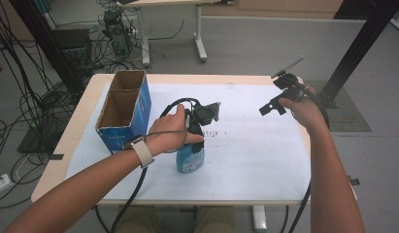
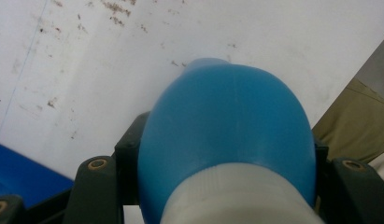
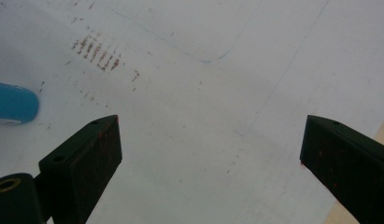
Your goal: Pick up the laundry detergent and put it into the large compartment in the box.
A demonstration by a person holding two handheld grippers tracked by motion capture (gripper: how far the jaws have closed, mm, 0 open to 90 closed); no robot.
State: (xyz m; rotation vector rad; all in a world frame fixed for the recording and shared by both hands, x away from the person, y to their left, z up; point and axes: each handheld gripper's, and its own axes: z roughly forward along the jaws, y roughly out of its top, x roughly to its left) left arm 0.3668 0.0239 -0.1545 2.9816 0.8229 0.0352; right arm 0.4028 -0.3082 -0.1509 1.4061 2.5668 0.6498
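While clamped in the left claw (image 2: pixel 227 154), blue bottle (image 2: pixel 227 135) beside open, two-compartment cardboard box (image 1: pixel 124 109)

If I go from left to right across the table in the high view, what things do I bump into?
Blue cardboard box → blue bottle clamped in the left gripper → right gripper, open and empty, held up above the table's right side.

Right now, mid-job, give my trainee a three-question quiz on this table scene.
1. True or false: the left gripper is shut on the blue bottle.
2. How do the right gripper jaws stand: A wide apart with nothing between them, B clamped on the bottle, C clamped on the box?
3. On which side of the bottle in the high view does the cardboard box stand?

Key: 1 true. 2 A. 3 its left.
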